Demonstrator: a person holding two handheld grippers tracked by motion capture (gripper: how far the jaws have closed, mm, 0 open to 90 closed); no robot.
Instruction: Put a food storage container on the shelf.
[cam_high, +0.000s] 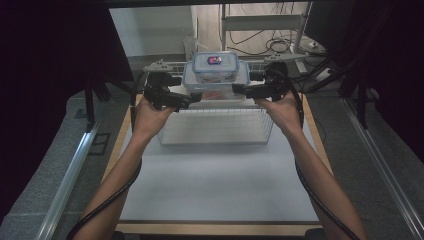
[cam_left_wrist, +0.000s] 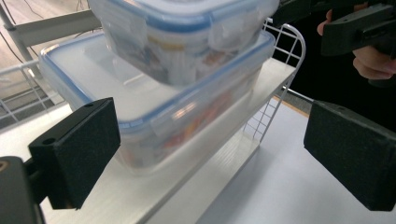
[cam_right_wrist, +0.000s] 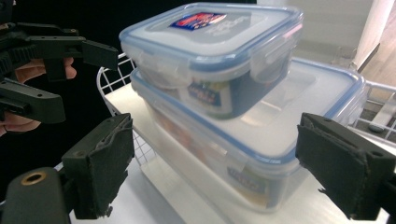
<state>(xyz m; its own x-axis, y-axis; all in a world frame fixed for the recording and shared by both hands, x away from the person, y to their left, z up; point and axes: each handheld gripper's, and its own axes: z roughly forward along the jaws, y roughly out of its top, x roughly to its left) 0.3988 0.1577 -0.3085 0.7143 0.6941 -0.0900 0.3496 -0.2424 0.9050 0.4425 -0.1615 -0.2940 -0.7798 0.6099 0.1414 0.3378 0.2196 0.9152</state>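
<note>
The person's two bare forearms enter at the near edge of the white surface (cam_high: 220, 185), each trailing a black cable.

Left side: the left tongs (cam_high: 186, 99) are spread wide, jaws parted on either side of the large clear rectangular plastic container with a blue-rimmed lid (cam_left_wrist: 154, 107) and not touching it. The black foam pads (cam_left_wrist: 77, 149) face inward, judged ready to close on the container's end.

Centre: the large container rests on a white shelf board (cam_left_wrist: 140, 191) atop a white wire rack (cam_high: 215, 127), at the far middle of the surface. A smaller clear plastic container with a blue-rimmed lid and a red-and-blue label (cam_right_wrist: 210, 51) is stacked on its lid, slightly askew. The stack is probably meant to be lifted as one unit.

Right side: the right tongs (cam_high: 239, 89) are likewise spread, jaws bracketing the opposite end of the large container without contact. The mirrored approach suggests a two-handed lift that keeps the stack level.
</note>
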